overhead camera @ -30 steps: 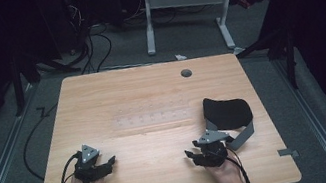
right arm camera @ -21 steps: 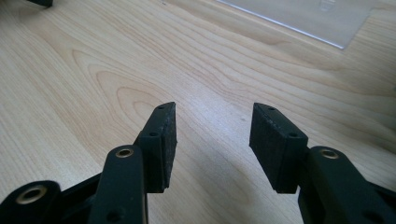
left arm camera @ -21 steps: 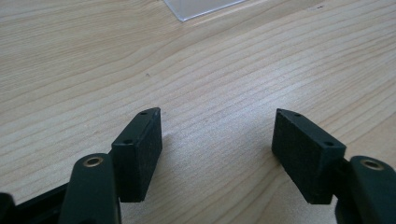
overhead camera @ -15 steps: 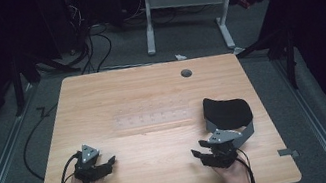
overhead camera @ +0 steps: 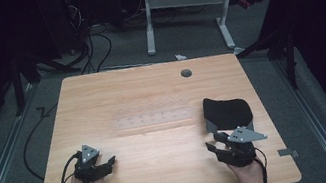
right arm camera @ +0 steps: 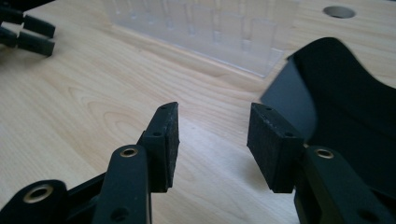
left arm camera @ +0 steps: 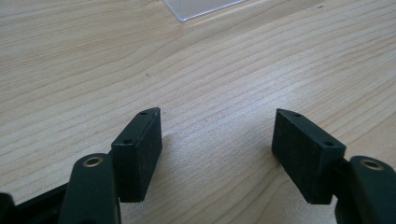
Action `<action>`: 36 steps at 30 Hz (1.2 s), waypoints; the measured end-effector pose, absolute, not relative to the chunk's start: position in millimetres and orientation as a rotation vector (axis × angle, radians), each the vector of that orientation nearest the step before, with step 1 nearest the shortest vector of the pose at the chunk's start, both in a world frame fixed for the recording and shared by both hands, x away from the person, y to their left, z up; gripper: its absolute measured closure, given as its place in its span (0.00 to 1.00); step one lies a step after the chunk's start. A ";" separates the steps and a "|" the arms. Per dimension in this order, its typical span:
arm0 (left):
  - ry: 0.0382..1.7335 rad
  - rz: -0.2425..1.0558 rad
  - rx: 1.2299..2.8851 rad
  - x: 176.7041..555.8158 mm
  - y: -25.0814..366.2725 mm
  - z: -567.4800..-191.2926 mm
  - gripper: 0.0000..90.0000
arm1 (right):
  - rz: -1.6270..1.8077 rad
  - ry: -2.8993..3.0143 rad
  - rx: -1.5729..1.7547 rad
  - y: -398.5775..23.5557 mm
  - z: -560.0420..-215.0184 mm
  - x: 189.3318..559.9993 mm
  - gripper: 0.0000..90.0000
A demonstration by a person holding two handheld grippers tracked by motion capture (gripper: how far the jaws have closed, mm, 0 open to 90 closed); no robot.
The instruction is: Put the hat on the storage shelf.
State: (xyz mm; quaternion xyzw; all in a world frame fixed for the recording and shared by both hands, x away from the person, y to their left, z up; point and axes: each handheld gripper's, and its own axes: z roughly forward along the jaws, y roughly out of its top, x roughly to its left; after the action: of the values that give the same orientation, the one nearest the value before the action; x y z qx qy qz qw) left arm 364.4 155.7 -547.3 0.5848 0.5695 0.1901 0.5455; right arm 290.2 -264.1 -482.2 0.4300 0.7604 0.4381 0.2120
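Observation:
My left gripper [overhead camera: 108,162] rests low over the wooden table [overhead camera: 150,88] near its front left, jaws open, with bare wood between them [left arm camera: 217,135]. My right gripper [overhead camera: 213,146] hovers at the front right, just in front of a black curved shell [overhead camera: 228,110]. Its jaws [right arm camera: 212,130] are open with nothing between them and have just been closing a little. In the right gripper view the black shell [right arm camera: 341,93] lies right beside the right jaw. A clear plastic rack [overhead camera: 153,117] lies flat in the middle of the table.
The clear rack [right arm camera: 205,28] stands ahead of the right jaws, and its corner [left arm camera: 201,7] lies ahead of the left jaws. A round cable hole [overhead camera: 186,73] sits at the table's far edge. Another desk's legs [overhead camera: 148,18] and cables lie on the floor beyond.
My right gripper has moved to the right along the front of the table, lifting slightly, and now sits below the black shell. The left gripper has stayed where it was.

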 end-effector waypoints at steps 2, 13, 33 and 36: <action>1.351 0.451 1.387 364.3 155.6 -547.3 0.37 | 1.228 2.075 1.222 -272.7 -478.9 290.8 0.59; 1.351 0.452 1.387 364.3 155.6 -547.3 0.37 | 1.206 1.931 1.337 -308.2 -474.3 297.2 0.59; 1.350 0.456 1.389 364.3 155.5 -547.5 0.37 | 1.101 1.694 1.529 -362.7 -474.5 313.2 0.51; 1.350 0.455 1.388 364.3 155.5 -547.5 0.37 | 1.097 1.681 1.572 -368.8 -478.4 315.8 0.49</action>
State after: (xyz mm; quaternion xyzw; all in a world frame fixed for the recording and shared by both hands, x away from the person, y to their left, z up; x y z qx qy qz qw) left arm 364.3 155.5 -547.5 0.5852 0.5690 0.1920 0.5449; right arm 315.8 -368.8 -478.4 0.5899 0.6305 0.4116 0.2918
